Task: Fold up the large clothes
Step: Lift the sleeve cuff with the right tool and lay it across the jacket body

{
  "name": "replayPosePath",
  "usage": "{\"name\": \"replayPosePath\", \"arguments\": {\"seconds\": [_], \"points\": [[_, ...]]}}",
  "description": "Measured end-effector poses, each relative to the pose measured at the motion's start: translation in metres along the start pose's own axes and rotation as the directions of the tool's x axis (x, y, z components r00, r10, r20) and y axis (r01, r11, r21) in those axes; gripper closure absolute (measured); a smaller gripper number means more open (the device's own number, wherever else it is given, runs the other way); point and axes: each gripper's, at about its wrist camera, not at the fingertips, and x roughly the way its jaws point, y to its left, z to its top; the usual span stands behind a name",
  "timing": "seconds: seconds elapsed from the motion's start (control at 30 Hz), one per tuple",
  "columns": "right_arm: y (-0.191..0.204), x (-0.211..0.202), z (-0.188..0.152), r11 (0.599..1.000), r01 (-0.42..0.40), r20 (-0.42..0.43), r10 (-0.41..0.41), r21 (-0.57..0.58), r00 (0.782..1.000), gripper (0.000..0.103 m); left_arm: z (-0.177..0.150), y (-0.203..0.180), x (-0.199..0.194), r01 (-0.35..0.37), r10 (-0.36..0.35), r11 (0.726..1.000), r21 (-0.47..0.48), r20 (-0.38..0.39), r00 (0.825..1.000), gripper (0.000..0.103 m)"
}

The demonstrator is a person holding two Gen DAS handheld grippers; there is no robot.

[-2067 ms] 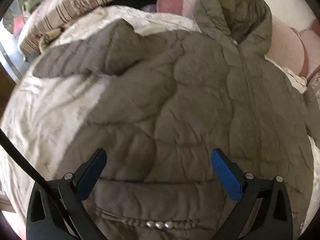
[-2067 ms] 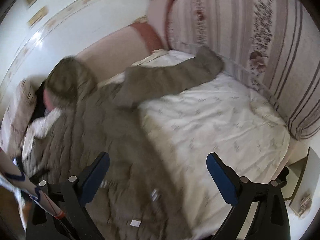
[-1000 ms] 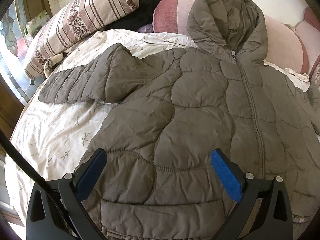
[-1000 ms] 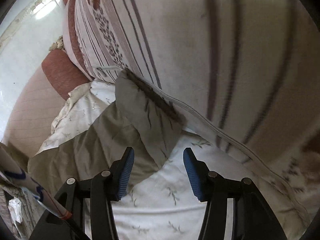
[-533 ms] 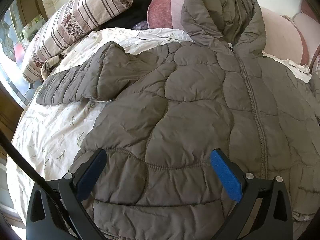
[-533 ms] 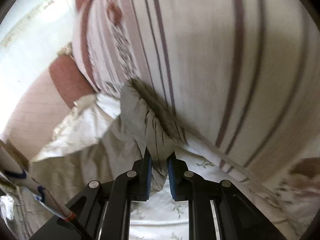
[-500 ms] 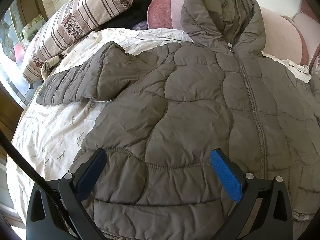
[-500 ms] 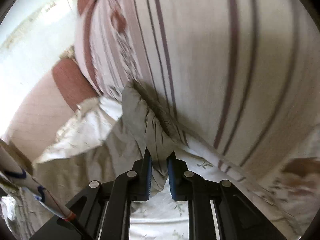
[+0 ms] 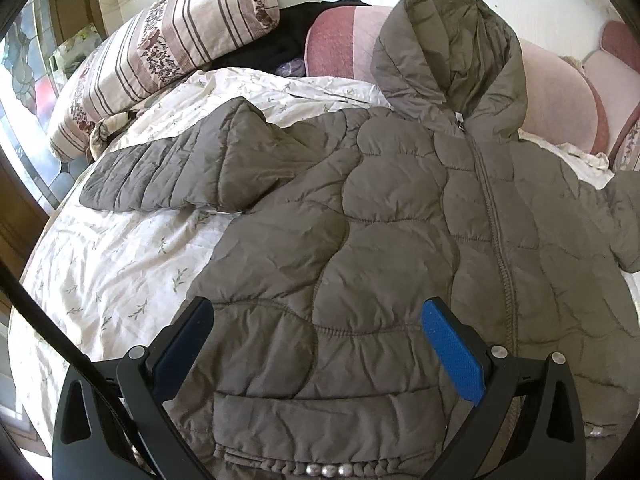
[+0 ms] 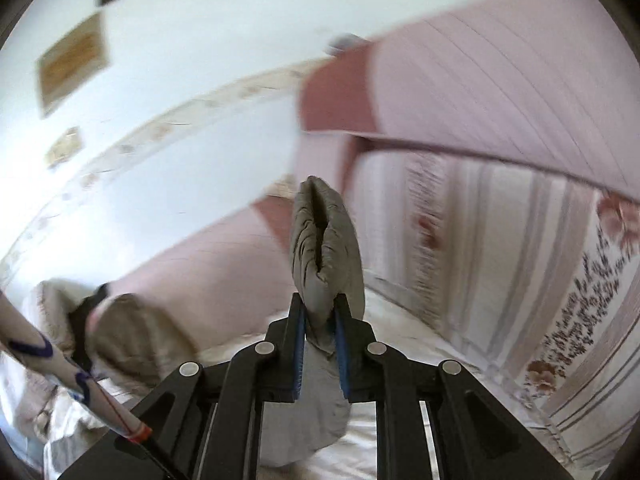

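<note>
A grey-brown quilted jacket [image 9: 384, 248] lies zipped and face up on the bed [image 9: 120, 264], filling the middle of the left wrist view. Its hood [image 9: 448, 52] rests against the pink headboard [image 9: 560, 96] at the top of the frame. One sleeve [image 9: 172, 172] stretches toward the left of the frame, bent into a peak near the shoulder. The other sleeve runs off the right edge, so only its start shows there. The hem at the bottom is partly covered by the left gripper [image 9: 320, 340], whose jaws stand wide apart above the lower front panel, with no pad pressing the cloth. A striped floral bolster [image 9: 168, 48] lies at the upper left, and a dark garment [image 9: 280, 44] behind it is mostly hidden.

The right wrist view is heavily smeared by motion. The right gripper [image 10: 320, 328] has its jaws clenched on the sleeve cuff [image 10: 324, 240], which stands up between the blue pads, its opening a dark slit. The sleeve below drops behind the gripper body out of sight. At the lower left a blurred brown mound looks like the hood, beside a dark patch I cannot identify. A striped floral cushion [image 10: 520, 260] fills the right, the headboard curves above it, and framed pictures [image 10: 72, 64] on the wall are too blurred to read. A white tube with blue markings [image 10: 60, 372] crosses the lower left corner, cut off by the edge.
</note>
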Motion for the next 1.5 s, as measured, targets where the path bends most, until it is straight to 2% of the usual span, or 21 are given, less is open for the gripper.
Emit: {"name": "replayPosePath", "arguments": {"seconds": [0.13,0.27,0.47,0.63,0.93,1.17,1.23,1.27,1.37,1.5], "points": [[0.062,-0.023,0.0,0.994,-0.094,-0.001,0.094,-0.055,0.996,0.088,0.001,0.01,-0.006,0.006,-0.006,1.0,-0.02,0.012,1.0,0.0],[0.12,-0.038,-0.013,0.98,-0.155,-0.021,0.154,-0.122,0.988,0.088,0.003,0.023,-0.008,0.011,-0.011,0.999,-0.047,0.01,1.0,0.0],[0.173,-0.028,-0.04,0.96,-0.225,-0.081,0.214,-0.165,0.974,0.088,0.004,0.043,-0.01,0.015,-0.015,0.996,-0.088,0.009,1.0,0.0],[0.212,-0.017,-0.077,0.936,-0.304,-0.165,0.276,-0.178,0.947,0.088,0.005,0.057,-0.01,0.018,-0.018,0.992,-0.122,0.007,1.0,0.0],[0.268,0.038,-0.169,0.893,-0.418,-0.365,0.338,-0.166,0.868,0.088,0.005,0.067,-0.006,0.001,-0.002,0.99,-0.144,-0.005,1.0,0.0],[0.28,0.095,-0.248,0.889,-0.439,-0.518,0.316,-0.131,0.795,0.088,0.006,0.068,0.002,-0.01,0.007,0.989,-0.146,-0.02,1.0,0.0],[0.281,0.105,-0.264,0.886,-0.444,-0.545,0.308,-0.134,0.78,0.088,0.006,0.067,0.004,-0.012,0.008,0.989,-0.145,-0.024,1.0,0.0],[0.283,0.111,-0.274,0.879,-0.46,-0.56,0.318,-0.129,0.765,0.088,0.006,0.067,0.005,-0.013,0.01,0.99,-0.144,-0.026,1.0,0.0],[0.287,0.116,-0.29,0.861,-0.495,-0.58,0.344,-0.119,0.738,0.088,0.007,0.066,0.008,-0.018,0.014,0.989,-0.145,-0.03,0.999,0.0],[0.298,0.116,-0.302,0.824,-0.556,-0.618,0.381,-0.11,0.687,0.079,0.007,0.067,0.011,-0.021,0.015,0.988,-0.151,-0.035,0.999,0.0]]}}
